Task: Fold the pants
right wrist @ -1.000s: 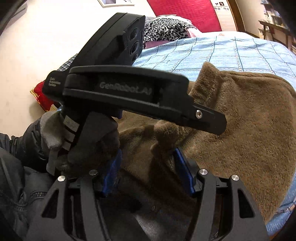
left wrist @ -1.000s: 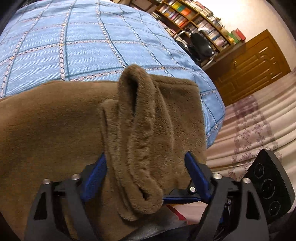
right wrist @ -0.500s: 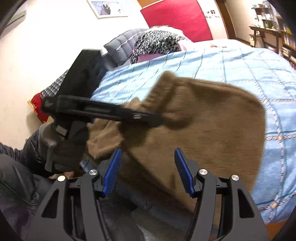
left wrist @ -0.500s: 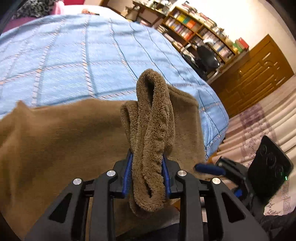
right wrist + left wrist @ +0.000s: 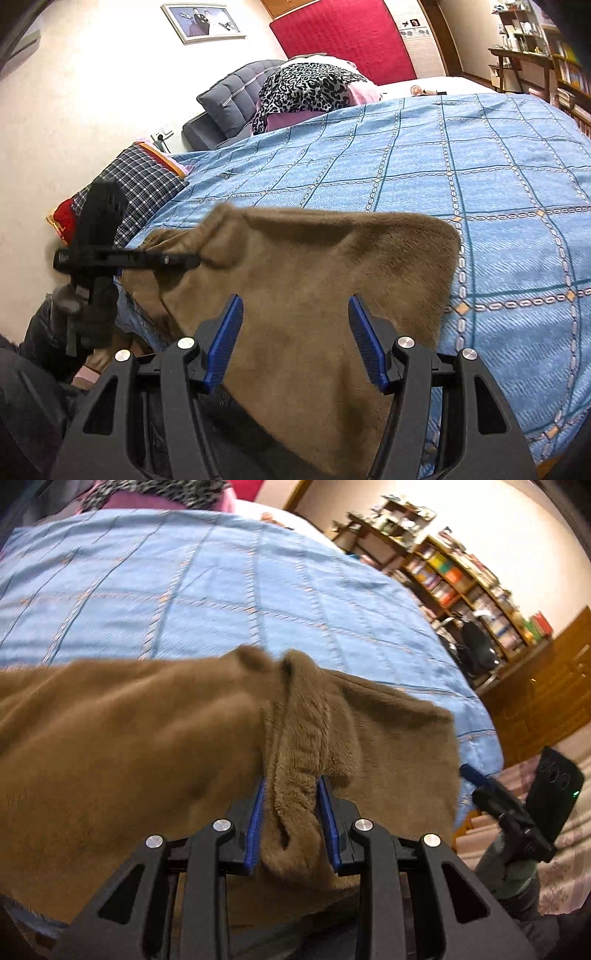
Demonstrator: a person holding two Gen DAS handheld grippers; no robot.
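Pants (image 5: 147,738) bunch between left gripper (image 5: 291,801) fingers, hem hidden.

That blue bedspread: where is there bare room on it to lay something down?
Most of the blue bedspread is bare: the wide stretch beyond the brown pants, up to the leopard-print pile, and the strip to their right toward the bed's edge. It is crowded at the near edge, where the pants lie, and at the left corner by the checked pillow.

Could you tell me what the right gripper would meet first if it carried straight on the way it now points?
Most likely the brown pants: the open right gripper points down at them, spread on the blue bedspread.
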